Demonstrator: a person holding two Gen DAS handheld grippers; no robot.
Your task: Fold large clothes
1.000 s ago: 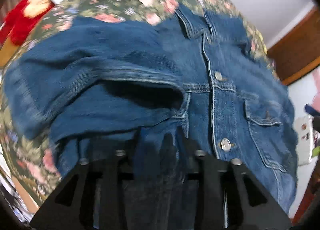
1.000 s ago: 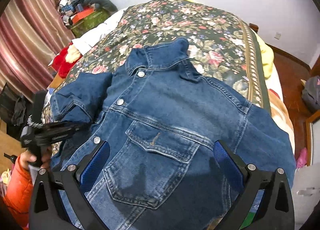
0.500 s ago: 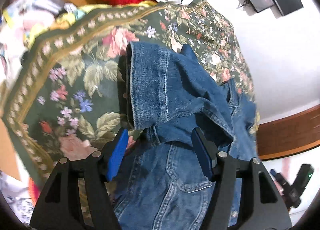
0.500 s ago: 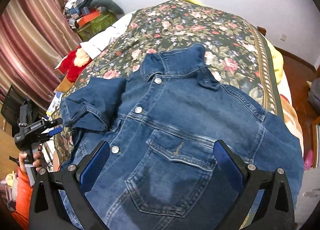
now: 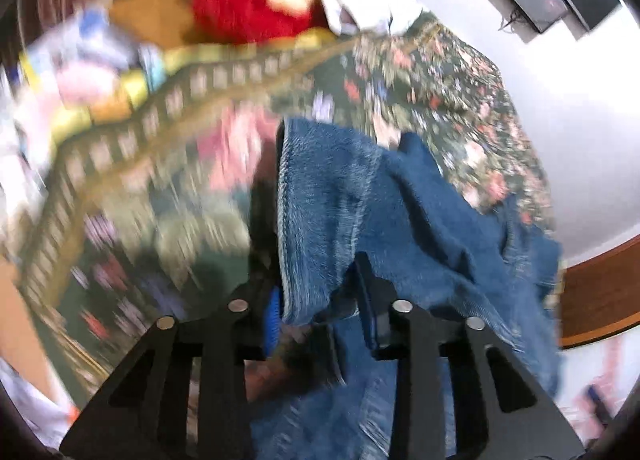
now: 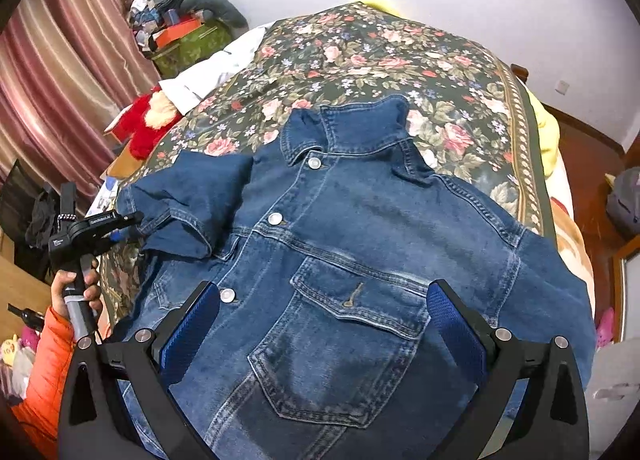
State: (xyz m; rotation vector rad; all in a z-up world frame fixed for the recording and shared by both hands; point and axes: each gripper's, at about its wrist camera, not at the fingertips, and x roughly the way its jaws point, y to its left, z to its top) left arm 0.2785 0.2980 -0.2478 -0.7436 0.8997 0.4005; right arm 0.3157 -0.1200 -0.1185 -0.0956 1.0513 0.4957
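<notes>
Left gripper (image 5: 316, 300) nipping the folded sleeve cuff (image 6: 176, 215) of the denim jacket (image 6: 340, 260) at frame left, right gripper (image 6: 324, 320) spread wide above the chest pocket (image 6: 352, 336), jacket lying buttoned, front up, mid-frame on the floral bedspread (image 6: 380, 55).

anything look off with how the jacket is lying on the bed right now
One sleeve of the denim jacket is bunched and half folded over the chest, cuff by the left gripper. The rest lies flat, buttoned and face up on the floral bedspread.
</notes>
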